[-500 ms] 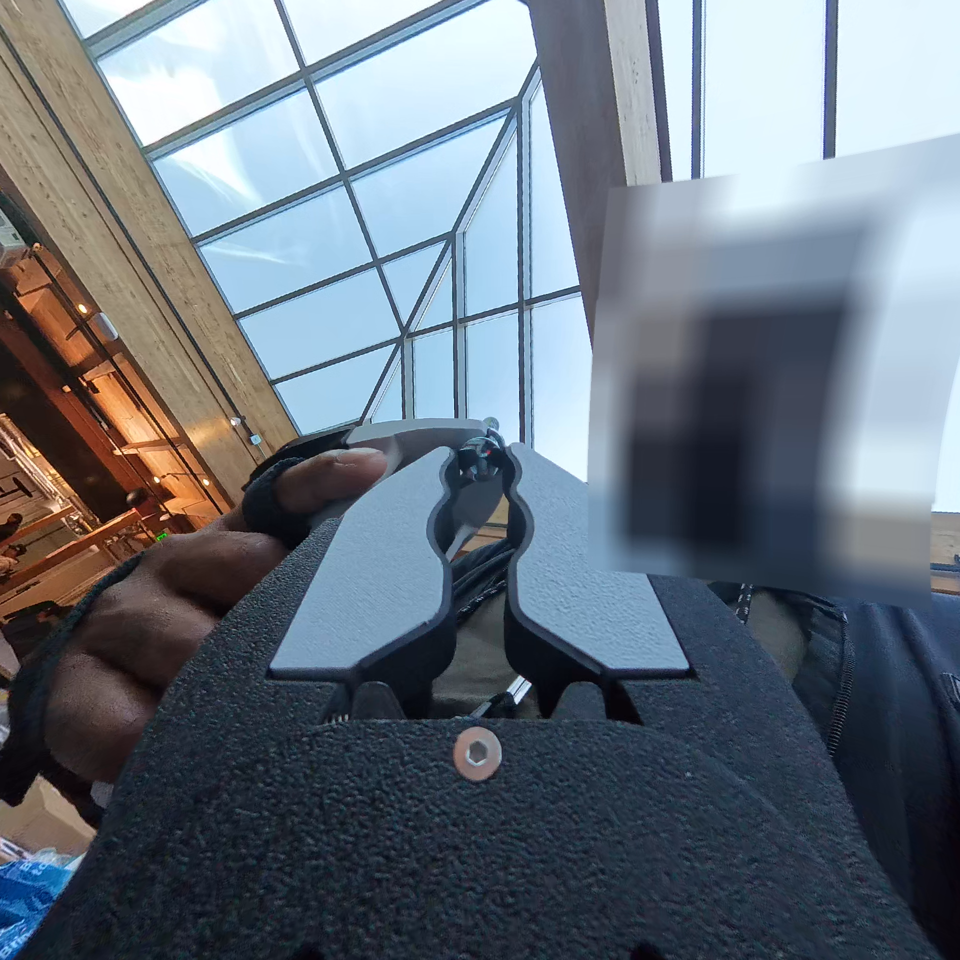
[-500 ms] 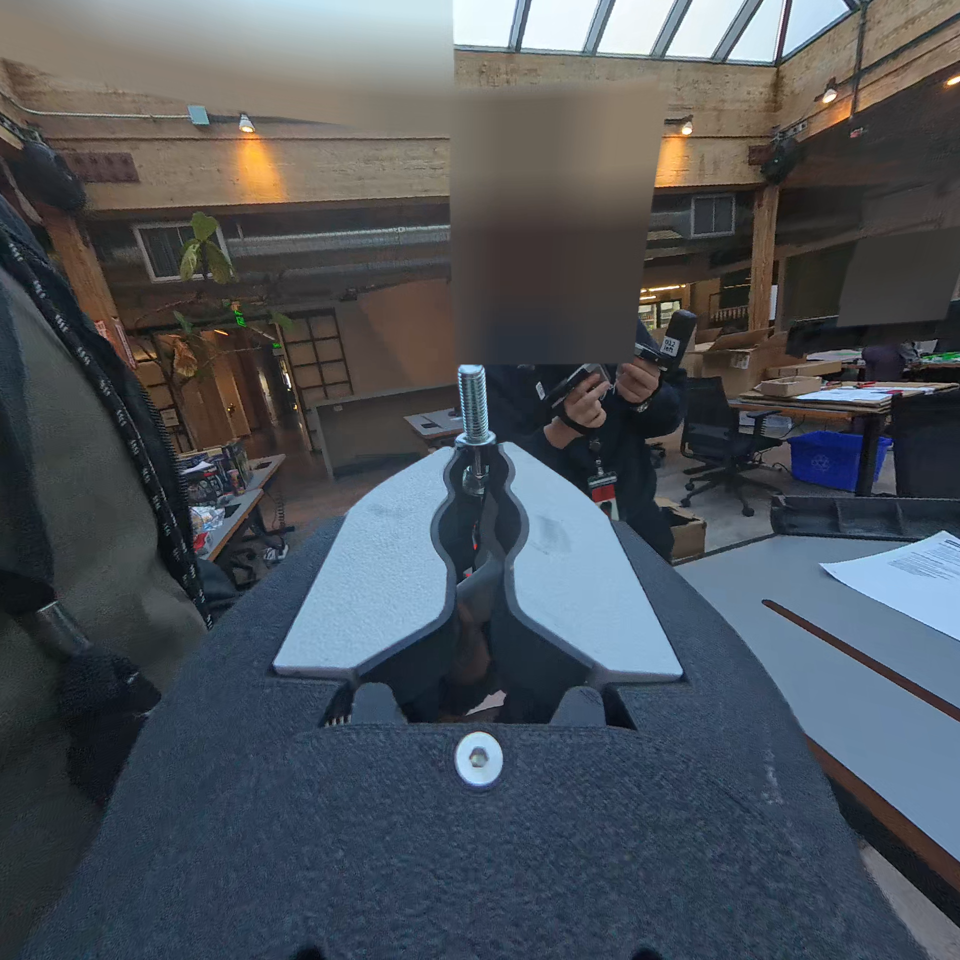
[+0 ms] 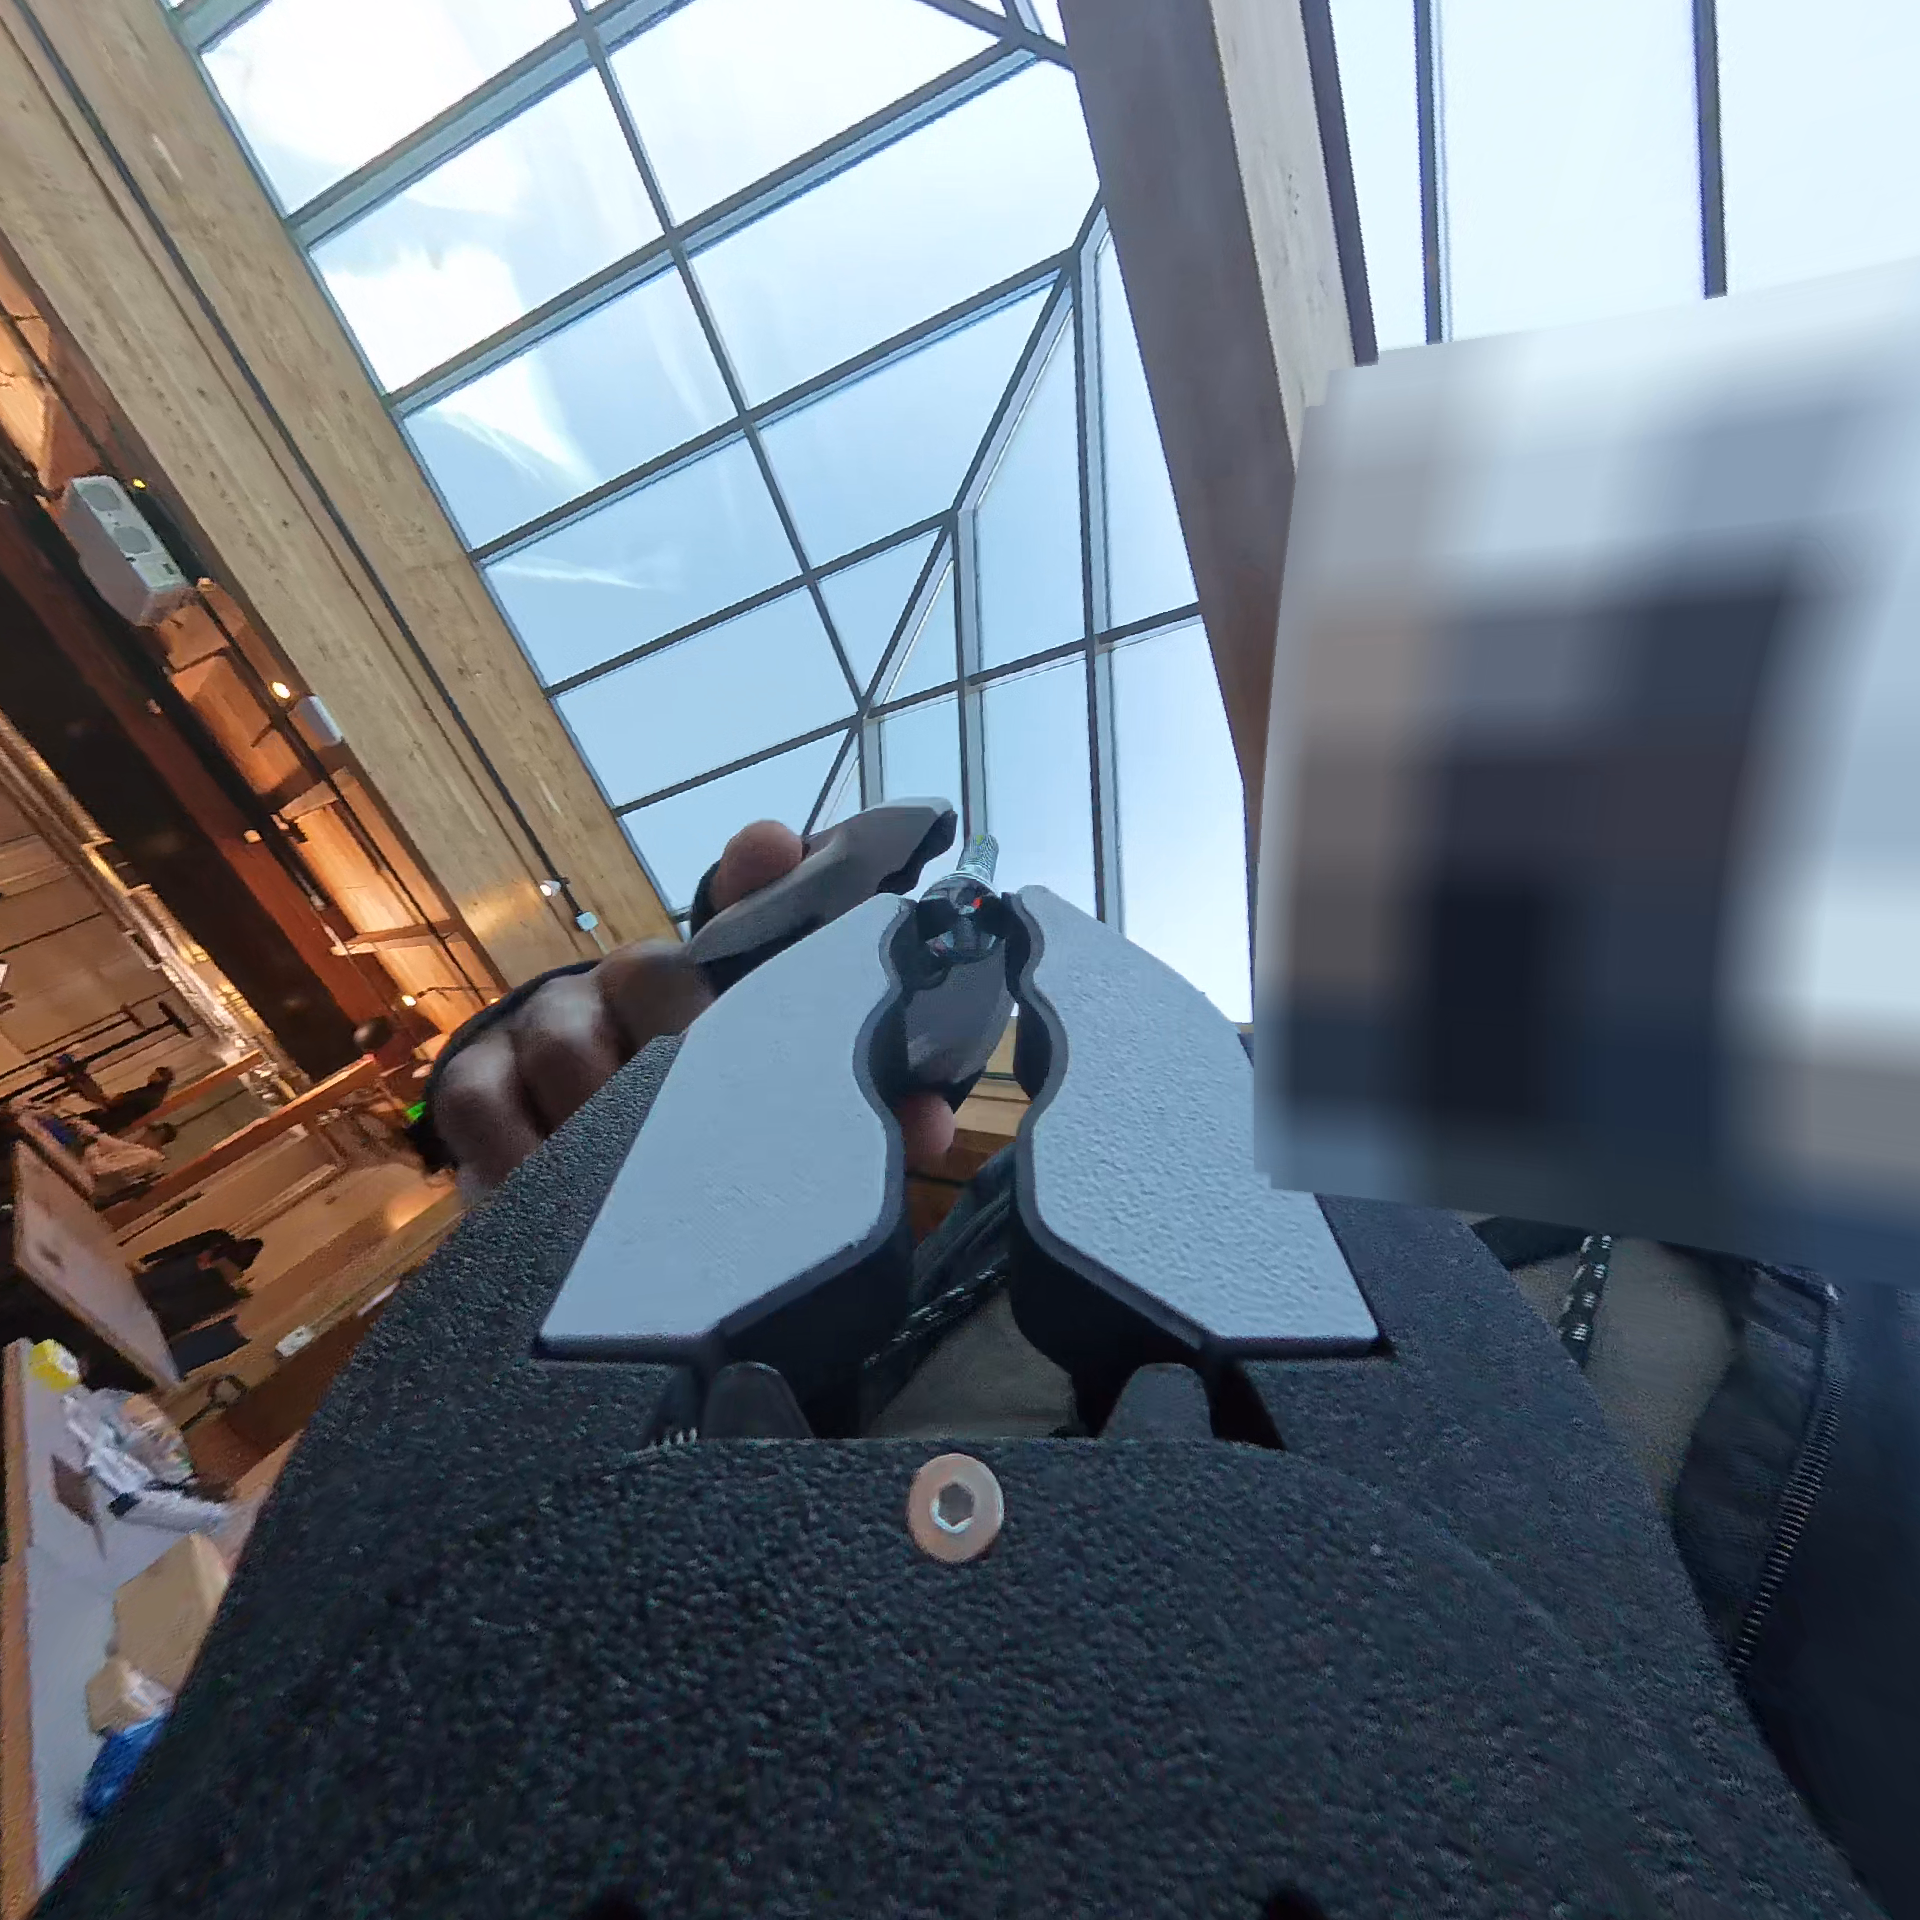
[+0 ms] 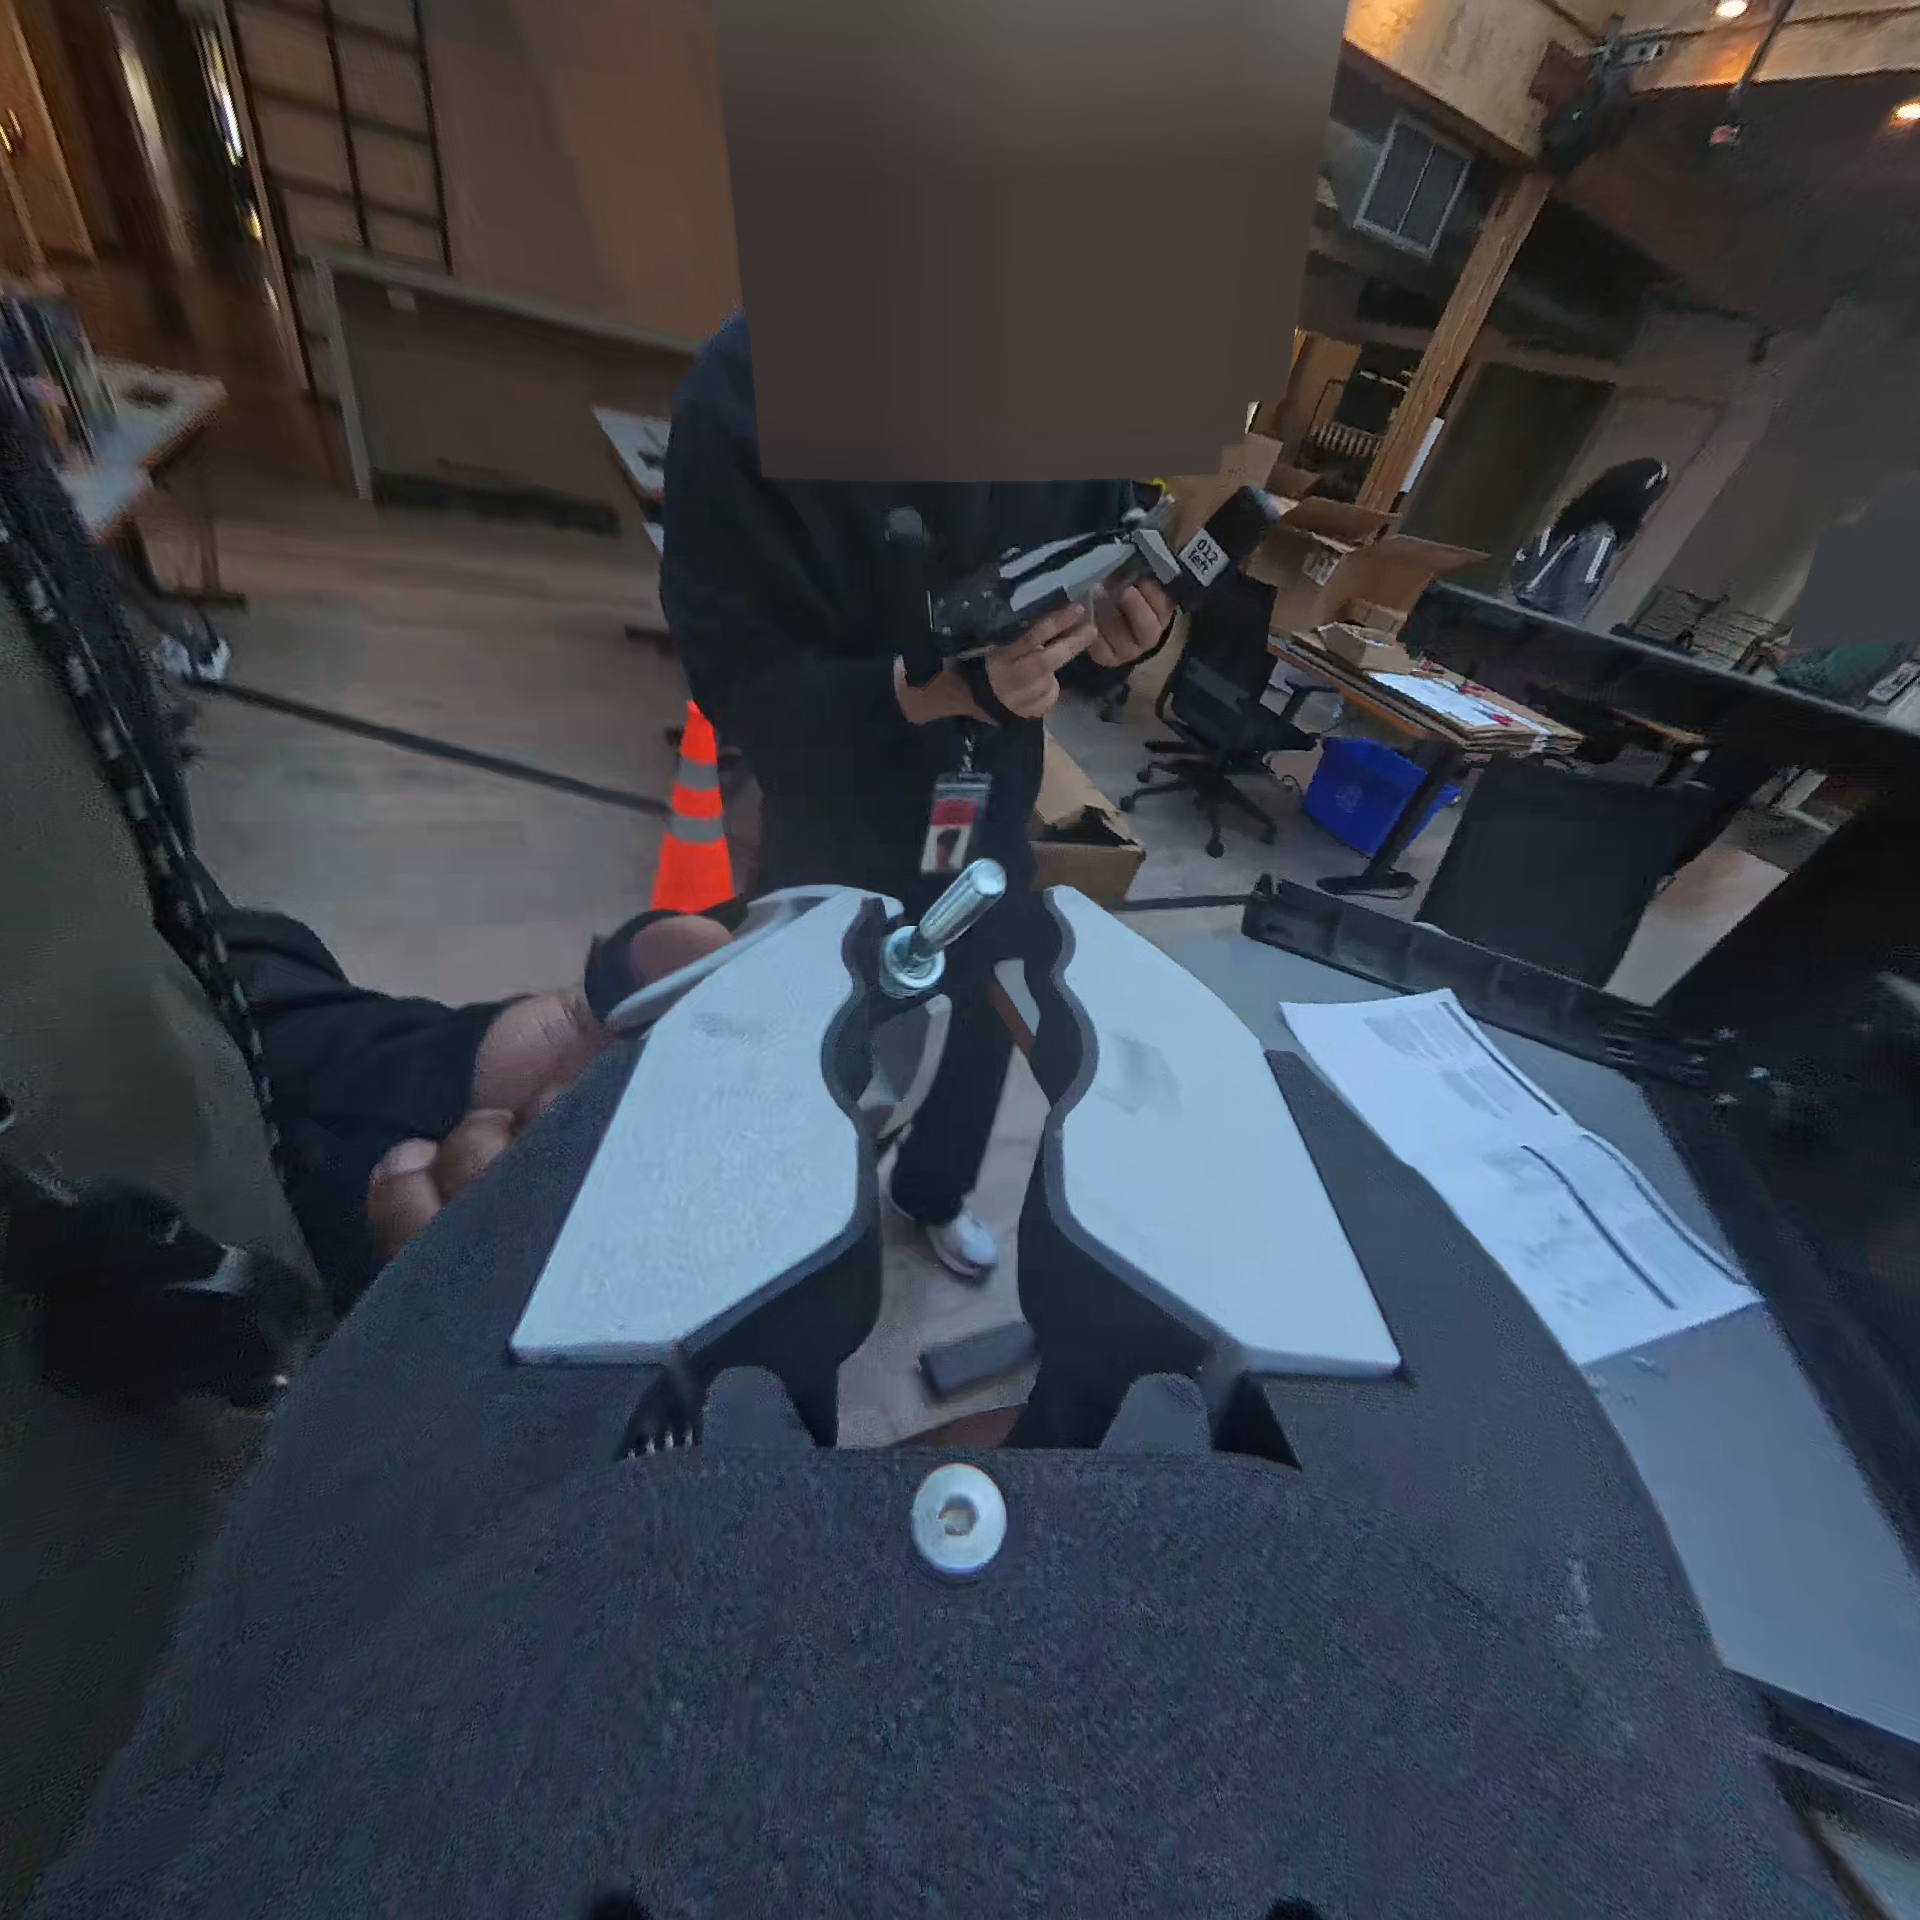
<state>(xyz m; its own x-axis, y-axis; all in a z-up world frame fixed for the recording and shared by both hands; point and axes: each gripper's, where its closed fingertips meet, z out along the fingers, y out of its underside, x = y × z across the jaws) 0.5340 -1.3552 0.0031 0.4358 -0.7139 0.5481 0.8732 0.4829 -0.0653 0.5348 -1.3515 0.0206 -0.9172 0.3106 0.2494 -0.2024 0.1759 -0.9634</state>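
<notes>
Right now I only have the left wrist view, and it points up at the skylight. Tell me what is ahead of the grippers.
Observer: A person in dark clothes stands straight ahead, holding another gripper.
Operator: Report the bolt.
Observer: The bolt tilts its threaded shank up and away between the parted fingers of the right gripper.
Operator: Now give me the right side.
Observer: A printed sheet of paper lies flat on a grey table.
</notes>
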